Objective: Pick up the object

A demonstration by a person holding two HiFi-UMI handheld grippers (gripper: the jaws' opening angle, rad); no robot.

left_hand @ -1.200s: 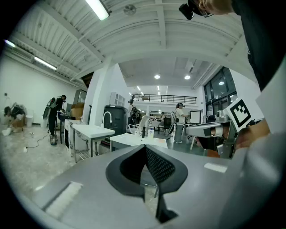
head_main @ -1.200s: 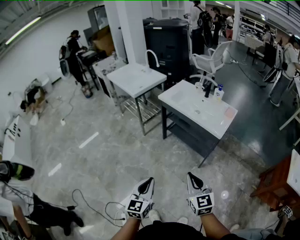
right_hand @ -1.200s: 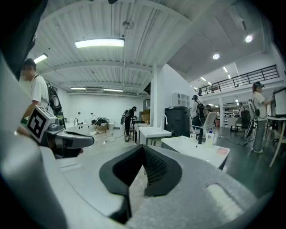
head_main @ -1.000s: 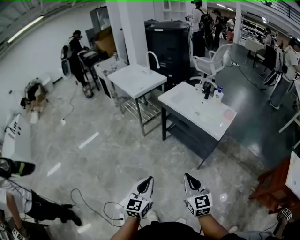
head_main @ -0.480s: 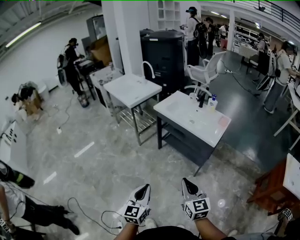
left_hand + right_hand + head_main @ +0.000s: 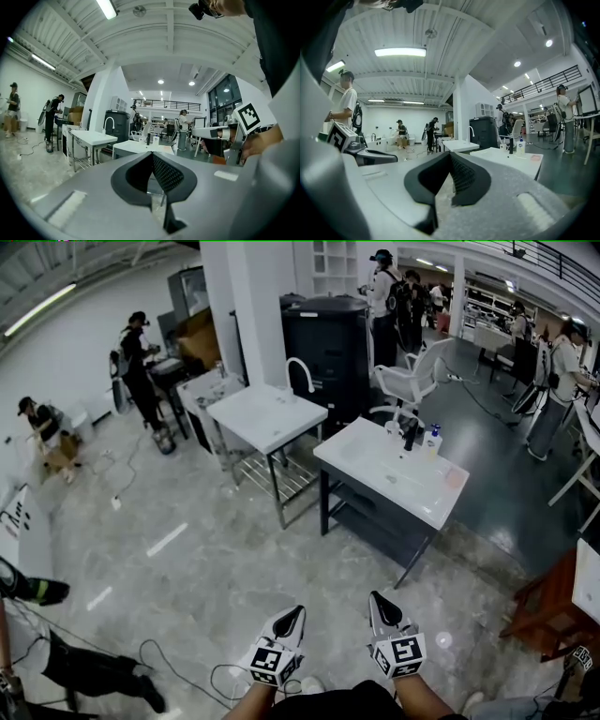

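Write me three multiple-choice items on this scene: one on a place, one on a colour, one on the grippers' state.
1. Where does the soap bottle stand?
A. On the floor.
B. On the nearer sink counter, beside the black faucet.
C. On the chair.

2. What colour is the farther sink's faucet?
A. Red.
B. Green.
C. White.

3. How do the jaws of the left gripper and right gripper stand?
A. Both together, nothing between.
B. Both wide apart.
C. Right clamped on a bottle.

Answers: 1 B, the bottle stands right of the faucet on that counter; 2 C, its curved neck shows white; 3 A, each gripper view shows the tips meeting, empty.
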